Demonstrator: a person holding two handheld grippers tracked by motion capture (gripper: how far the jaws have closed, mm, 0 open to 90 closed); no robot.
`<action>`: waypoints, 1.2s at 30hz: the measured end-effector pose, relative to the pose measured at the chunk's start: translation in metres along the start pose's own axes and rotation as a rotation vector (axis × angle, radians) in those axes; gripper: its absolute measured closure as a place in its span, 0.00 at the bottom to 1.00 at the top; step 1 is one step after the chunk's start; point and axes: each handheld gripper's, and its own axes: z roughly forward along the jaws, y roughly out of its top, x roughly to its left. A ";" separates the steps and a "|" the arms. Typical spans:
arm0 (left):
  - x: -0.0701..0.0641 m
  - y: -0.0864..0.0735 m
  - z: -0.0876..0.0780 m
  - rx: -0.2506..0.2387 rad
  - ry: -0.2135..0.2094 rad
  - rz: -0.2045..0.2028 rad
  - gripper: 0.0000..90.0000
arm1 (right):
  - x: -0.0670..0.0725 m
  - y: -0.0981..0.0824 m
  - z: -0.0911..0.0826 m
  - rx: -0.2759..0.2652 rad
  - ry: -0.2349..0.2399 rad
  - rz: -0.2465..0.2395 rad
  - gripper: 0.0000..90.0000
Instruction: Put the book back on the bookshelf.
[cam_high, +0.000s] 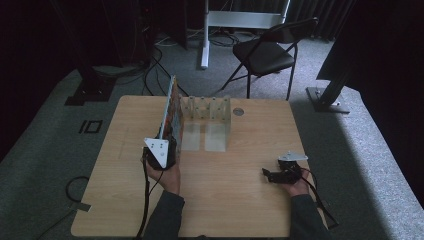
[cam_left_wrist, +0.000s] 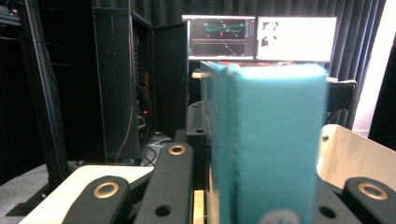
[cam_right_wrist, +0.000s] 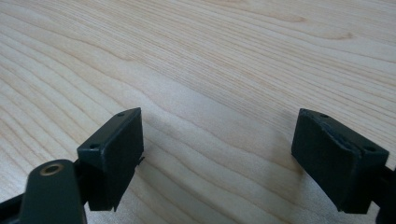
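A thin book (cam_high: 171, 107) with a colourful cover stands upright on its edge at the table's back left. My left gripper (cam_high: 169, 140) is shut on its near end. In the left gripper view, the book's teal edge (cam_left_wrist: 271, 140) rises between the black jaws. A clear acrylic rack (cam_high: 210, 112) with upright dividers stands just right of the book. My right gripper (cam_high: 267, 175) rests low at the table's front right, held by a hand. Its jaws (cam_right_wrist: 219, 154) stand wide open over bare wood, with nothing between them.
The wooden table (cam_high: 240, 200) has a round grommet (cam_high: 238, 111) behind the rack. A black folding chair (cam_high: 265, 52) and a white stand are beyond the far edge. Two lit monitors (cam_left_wrist: 261, 37) and dark cabinets are in the background.
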 end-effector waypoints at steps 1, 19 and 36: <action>0.000 0.000 0.000 0.000 -0.001 0.000 0.89 | 0.000 0.000 0.000 0.000 0.000 0.000 0.18; 0.002 -0.002 0.001 -0.009 0.001 -0.005 0.89 | 0.000 0.000 0.000 0.000 0.000 0.001 0.18; 0.005 -0.006 -0.002 -0.025 0.001 -0.007 0.88 | 0.000 0.000 0.000 0.000 -0.002 -0.001 0.18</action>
